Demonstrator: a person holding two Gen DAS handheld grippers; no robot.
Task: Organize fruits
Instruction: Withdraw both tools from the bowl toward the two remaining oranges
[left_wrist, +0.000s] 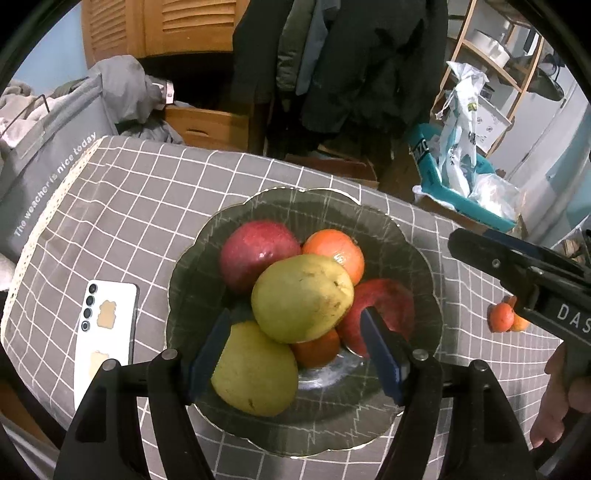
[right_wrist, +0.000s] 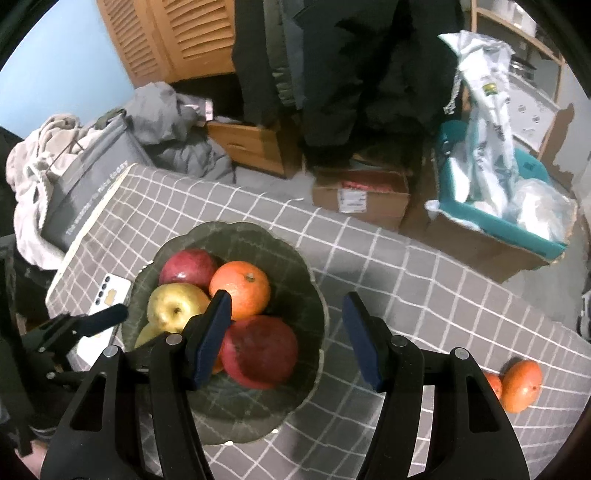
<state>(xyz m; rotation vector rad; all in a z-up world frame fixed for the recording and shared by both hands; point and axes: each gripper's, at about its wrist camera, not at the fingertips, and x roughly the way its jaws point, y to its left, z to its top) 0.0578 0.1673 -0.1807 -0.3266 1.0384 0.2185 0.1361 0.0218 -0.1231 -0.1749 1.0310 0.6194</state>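
A dark glass bowl (left_wrist: 184, 280) (right_wrist: 303, 280) on the checked tablecloth holds two red apples (left_wrist: 258, 254) (right_wrist: 264, 350), an orange (left_wrist: 334, 253) (right_wrist: 240, 290) and two yellow-green pears (left_wrist: 301, 297) (right_wrist: 173, 304). My left gripper (left_wrist: 295, 354) hovers open over the bowl's near side. The lower pear (left_wrist: 255, 369) lies between its pads, with the right pad clear of it. My right gripper (right_wrist: 288, 339) stands open over the bowl's right rim, gripping nothing; one of its fingers (left_wrist: 480, 254) shows in the left wrist view. Two small oranges (left_wrist: 502, 317) (right_wrist: 522, 386) lie on the cloth at the right.
A white phone (left_wrist: 107, 332) (right_wrist: 110, 291) lies left of the bowl. Beyond the table's far edge stand a grey laundry bag (left_wrist: 44, 166), a cardboard box (right_wrist: 360, 195) and a teal-lined box of plastic bags (right_wrist: 498, 221). A hand (left_wrist: 557, 398) holds the right gripper.
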